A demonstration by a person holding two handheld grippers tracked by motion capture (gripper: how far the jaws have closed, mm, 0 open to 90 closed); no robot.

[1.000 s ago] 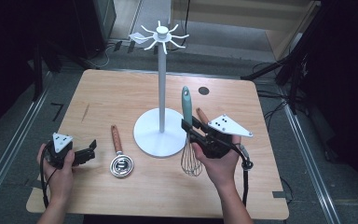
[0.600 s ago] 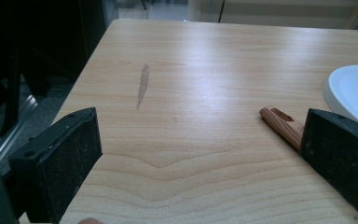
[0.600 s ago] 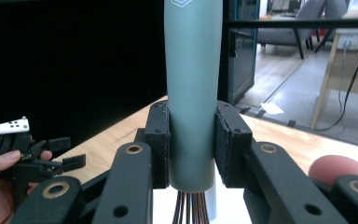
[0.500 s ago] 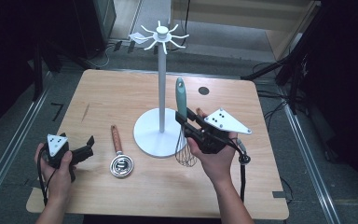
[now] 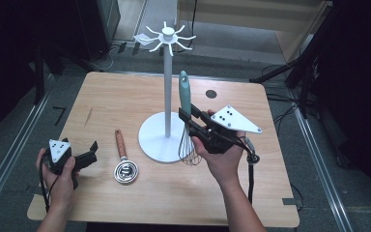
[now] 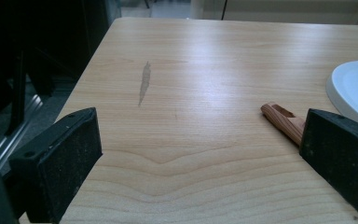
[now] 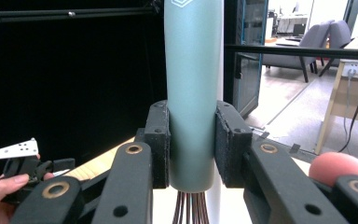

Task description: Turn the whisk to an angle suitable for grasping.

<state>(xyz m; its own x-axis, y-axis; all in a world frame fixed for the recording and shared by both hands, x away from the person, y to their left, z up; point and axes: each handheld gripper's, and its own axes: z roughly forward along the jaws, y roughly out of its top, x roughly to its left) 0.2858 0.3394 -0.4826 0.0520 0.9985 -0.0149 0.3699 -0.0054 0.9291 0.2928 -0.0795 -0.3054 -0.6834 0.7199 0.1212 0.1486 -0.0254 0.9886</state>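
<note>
A pale wooden table [image 5: 149,96] stands in a dim room. The right gripper [image 5: 189,117] clamps an upright teal-handled whisk [image 5: 185,99]; the left gripper [image 5: 92,151] gapes apart.

Open gripper [image 6: 198,154] over table [image 6: 205,70], wooden handle [image 6: 283,122] beside.

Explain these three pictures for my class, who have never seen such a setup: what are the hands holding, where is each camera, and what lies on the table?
A person holds a hand-operated gripper in each hand. The high view looks down on the wooden table; the other two cameras ride on the grippers. The right gripper is shut on a whisk by its teal handle, held upright beside a white hook stand. The left gripper rests at the table's near left, jaws open and holding nothing. Between them lies a small wooden-handled utensil with a metal coil head.
</note>
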